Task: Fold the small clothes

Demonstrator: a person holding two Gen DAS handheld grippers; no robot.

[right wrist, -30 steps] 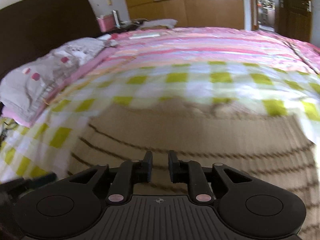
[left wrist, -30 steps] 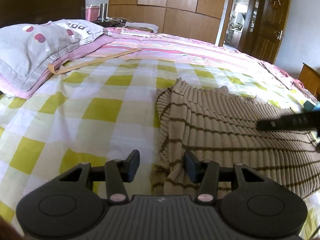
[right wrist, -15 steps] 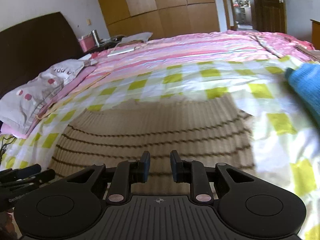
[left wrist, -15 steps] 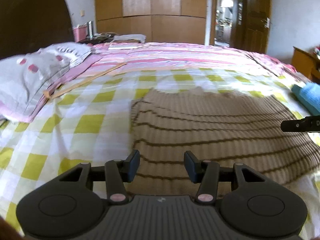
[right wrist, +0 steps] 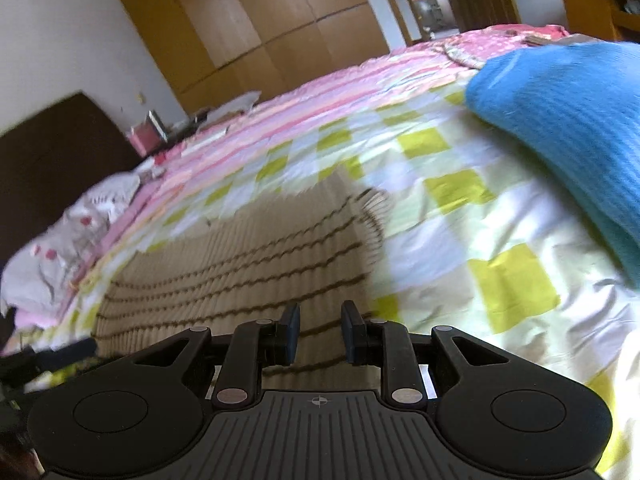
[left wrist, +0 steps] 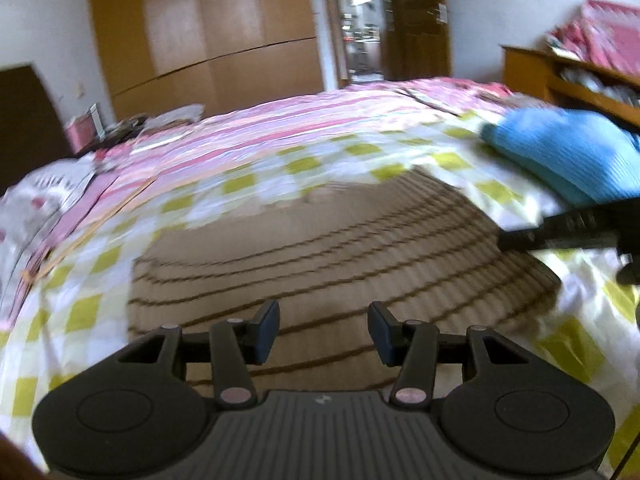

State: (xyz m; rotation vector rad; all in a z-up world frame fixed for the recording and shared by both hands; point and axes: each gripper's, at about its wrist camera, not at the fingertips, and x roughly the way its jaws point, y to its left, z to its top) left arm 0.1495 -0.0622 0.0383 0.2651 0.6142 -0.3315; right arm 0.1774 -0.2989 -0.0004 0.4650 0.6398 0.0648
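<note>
A beige knit top with thin brown stripes (left wrist: 320, 248) lies spread flat on the yellow-and-white checked sheet (left wrist: 92, 312). My left gripper (left wrist: 323, 330) hovers over the top's near edge, open, with nothing between its fingers. In the right wrist view the same top (right wrist: 248, 260) fills the lower left. My right gripper (right wrist: 320, 332) hangs above its near right part, open by a narrow gap with nothing in it. A folded blue knit garment (right wrist: 572, 120) lies to the right, also seen in the left wrist view (left wrist: 568, 156). The right gripper's finger (left wrist: 560, 228) shows at the left wrist view's right edge.
A grey-white pillow (left wrist: 36, 200) lies at the left on a pink striped quilt (left wrist: 280, 136). A dark headboard (right wrist: 52, 148), wooden wardrobe (left wrist: 208, 40) and open doorway (left wrist: 360, 20) stand beyond the bed. A wooden shelf (left wrist: 560, 76) stands at the right.
Both grippers have swept to the right across the striped top and rolled, tilting the views. The blue garment has come into view. Jaw gaps look the same.
</note>
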